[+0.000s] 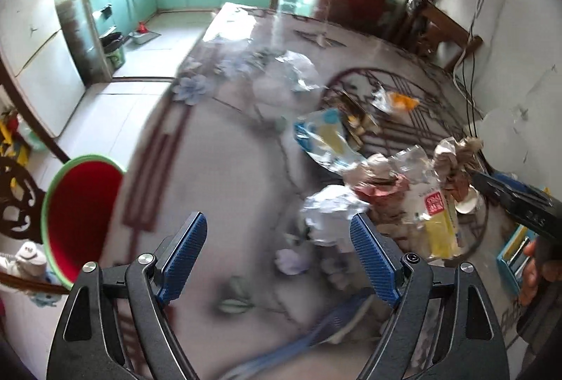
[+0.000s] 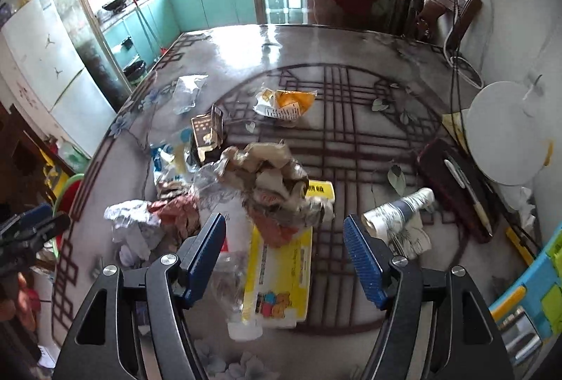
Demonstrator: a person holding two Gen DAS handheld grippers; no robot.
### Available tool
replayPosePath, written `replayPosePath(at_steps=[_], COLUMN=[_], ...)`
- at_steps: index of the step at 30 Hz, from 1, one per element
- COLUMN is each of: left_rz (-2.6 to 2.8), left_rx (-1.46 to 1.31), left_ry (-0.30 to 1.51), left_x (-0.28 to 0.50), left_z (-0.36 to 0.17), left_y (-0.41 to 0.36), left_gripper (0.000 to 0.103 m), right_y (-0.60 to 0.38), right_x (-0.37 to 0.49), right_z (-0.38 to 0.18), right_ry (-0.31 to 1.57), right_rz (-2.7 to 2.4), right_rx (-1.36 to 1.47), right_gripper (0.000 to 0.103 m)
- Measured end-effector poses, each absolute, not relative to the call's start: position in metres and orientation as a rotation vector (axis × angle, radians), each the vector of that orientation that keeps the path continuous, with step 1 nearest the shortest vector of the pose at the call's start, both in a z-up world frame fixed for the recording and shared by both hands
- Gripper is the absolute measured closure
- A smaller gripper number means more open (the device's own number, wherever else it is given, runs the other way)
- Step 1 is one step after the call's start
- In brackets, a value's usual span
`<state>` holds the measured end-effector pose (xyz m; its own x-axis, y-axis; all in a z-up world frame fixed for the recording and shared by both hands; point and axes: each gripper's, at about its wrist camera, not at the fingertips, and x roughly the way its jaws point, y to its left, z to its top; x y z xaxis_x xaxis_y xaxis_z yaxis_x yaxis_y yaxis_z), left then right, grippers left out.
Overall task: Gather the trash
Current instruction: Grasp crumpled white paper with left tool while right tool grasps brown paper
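Note:
Trash is piled on the patterned table (image 2: 351,56). In the right wrist view a crumpled brown paper wad (image 2: 270,176) lies on a yellow packet (image 2: 281,274), just ahead of my right gripper (image 2: 284,257). That gripper is open and its pads touch nothing. A white paper ball (image 2: 130,225), an orange wrapper (image 2: 284,102) and clear plastic (image 2: 188,91) lie around. My left gripper (image 1: 279,257) hangs open and empty over the table's left part, with the white paper ball (image 1: 330,214) by its right finger. A red bin with a green rim (image 1: 80,214) stands off the table's left edge.
A rolled printed paper (image 2: 400,218), a dark red case with a pen (image 2: 453,183) and a white round board (image 2: 502,134) lie on the right. A blue box (image 2: 527,302) sits at the near right. A blue-and-yellow bag (image 1: 323,137) lies mid-table. A chair and wall stand behind.

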<state>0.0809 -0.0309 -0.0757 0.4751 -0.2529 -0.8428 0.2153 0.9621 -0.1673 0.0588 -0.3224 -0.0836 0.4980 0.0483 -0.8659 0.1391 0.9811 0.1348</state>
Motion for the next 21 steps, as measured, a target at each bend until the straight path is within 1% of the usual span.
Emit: replayPosePath(at_steps=[3, 4, 5, 6, 8, 11, 16, 17, 19, 21], left_rz=[-0.304, -0.310, -0.314, -0.315, -0.316, -0.313, -0.317, -0.320, -0.318, -0.326], left_rx=[-0.023, -0.018, -0.013, -0.009, -0.007, -0.006, -0.024, -0.029, -0.025, -0.034], left_ry=[1.061, 1.069, 1.078, 1.083, 1.100, 1.118, 1.160, 1.163, 1.174, 1.202], left_x=[0.081, 0.082, 0.084, 0.082, 0.084, 0.088, 0.098, 0.099, 0.102, 0.104], left_z=[-0.082, -0.084, -0.086, -0.088, -0.093, -0.100, -0.113, -0.116, -0.120, -0.127], left_y=[-0.043, -0.047, -0.052, -0.056, -0.062, -0.067, -0.079, -0.081, -0.085, -0.087], left_gripper=[0.019, 0.019, 0.019, 0.019, 0.019, 0.019, 0.020, 0.021, 0.034, 0.061], right_y=[-0.324, -0.325, -0.325, -0.326, -0.329, -0.330, -0.328, -0.328, -0.326, -0.324], right_x=[0.071, 0.075, 0.077, 0.078, 0.077, 0.072, 0.062, 0.059, 0.056, 0.054], right_z=[-0.098, -0.104, -0.109, -0.111, -0.112, -0.105, -0.084, -0.080, -0.074, -0.068], right_ry=[1.073, 1.088, 1.095, 1.096, 1.080, 1.040, 0.979, 0.971, 0.954, 0.947], right_rz=[-0.045, -0.034, -0.022, -0.019, -0.014, -0.004, -0.018, -0.021, -0.028, -0.033], right_rx=[0.200, 0.207, 0.218, 0.226, 0.247, 0.264, 0.250, 0.246, 0.236, 0.227], right_gripper=[0.035, 0.040, 0.056, 0.060, 0.065, 0.068, 0.068, 0.068, 0.068, 0.068])
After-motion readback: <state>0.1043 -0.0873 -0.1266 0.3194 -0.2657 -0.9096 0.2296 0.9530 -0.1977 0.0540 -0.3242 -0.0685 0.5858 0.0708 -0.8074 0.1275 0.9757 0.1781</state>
